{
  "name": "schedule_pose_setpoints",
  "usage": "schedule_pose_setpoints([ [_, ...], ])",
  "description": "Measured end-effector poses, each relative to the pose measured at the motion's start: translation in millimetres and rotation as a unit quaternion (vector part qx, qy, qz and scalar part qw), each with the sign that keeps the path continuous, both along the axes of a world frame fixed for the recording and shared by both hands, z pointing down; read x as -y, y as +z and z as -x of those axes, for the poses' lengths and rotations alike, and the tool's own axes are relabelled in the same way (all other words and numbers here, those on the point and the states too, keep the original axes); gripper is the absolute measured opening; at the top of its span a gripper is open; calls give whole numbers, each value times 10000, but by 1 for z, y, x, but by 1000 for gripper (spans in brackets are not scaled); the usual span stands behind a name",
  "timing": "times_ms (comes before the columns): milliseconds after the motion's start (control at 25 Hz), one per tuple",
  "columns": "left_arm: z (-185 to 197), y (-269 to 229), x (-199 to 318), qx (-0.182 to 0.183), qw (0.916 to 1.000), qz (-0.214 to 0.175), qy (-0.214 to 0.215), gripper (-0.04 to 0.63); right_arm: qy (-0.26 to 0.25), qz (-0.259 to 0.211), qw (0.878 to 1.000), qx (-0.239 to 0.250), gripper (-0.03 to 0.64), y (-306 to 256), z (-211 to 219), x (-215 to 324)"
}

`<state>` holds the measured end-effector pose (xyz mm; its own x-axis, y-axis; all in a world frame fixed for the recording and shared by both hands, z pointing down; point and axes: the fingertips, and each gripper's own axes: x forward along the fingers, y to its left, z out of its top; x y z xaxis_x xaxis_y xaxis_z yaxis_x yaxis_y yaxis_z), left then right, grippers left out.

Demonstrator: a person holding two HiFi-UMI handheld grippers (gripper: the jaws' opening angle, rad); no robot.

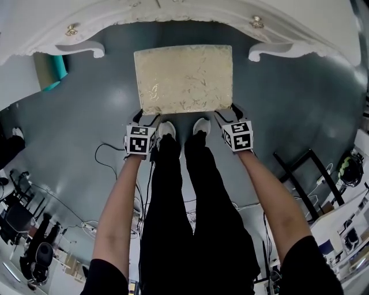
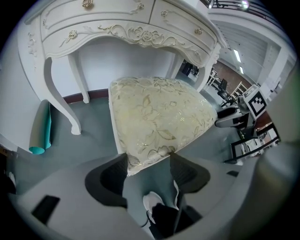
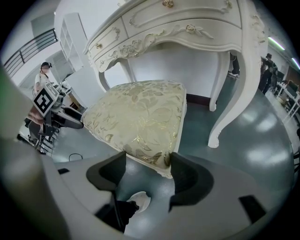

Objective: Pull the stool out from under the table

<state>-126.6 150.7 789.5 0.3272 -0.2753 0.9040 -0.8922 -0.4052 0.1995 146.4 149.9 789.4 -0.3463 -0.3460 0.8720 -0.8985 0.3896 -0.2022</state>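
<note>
**Risk of losing the cushion corners**

With forearms (image 1: 118, 201) stretched down, pinches the stool (image 1: 183, 79) at its two near corners: left gripper (image 1: 147, 118) at 7 o'clock, right gripper (image 1: 228, 113) at 5, jaws wide on padding, seemingly pressing. Sits mostly clear of the table (image 1: 173, 11), at its 6 o'clock. Could slip off soft fabric; could bump the shoes (image 1: 166, 129) at 6 or skew under uneven pull.

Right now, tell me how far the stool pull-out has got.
Done: the stool shows almost whole in front of the table in the head view. In hand: the left tool and right tool each clamp one of its near corners. Left: probably draw it a bit further clear, then release.
</note>
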Motion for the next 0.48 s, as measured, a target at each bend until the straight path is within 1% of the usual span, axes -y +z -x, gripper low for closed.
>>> schedule_pose_setpoints([
  [120, 3, 1, -4, 19, 10000, 11, -22, 296, -2, -77, 10000, 14, 313, 2, 3, -2],
  [240, -3, 0, -10, 46, 9999, 58, 95, 296, 33, -143, 9999, 13, 312, 2, -2, -5],
  [360, -3, 1, -18, 116, 9997, 28, 196, 295, 73, -67, 10000, 6, 311, 0, -2, -15],
  [480, 1, 2, -24, 67, 9997, 86, 220, 296, 96, -48, 9999, 64, 313, 1, 2, -25],
])
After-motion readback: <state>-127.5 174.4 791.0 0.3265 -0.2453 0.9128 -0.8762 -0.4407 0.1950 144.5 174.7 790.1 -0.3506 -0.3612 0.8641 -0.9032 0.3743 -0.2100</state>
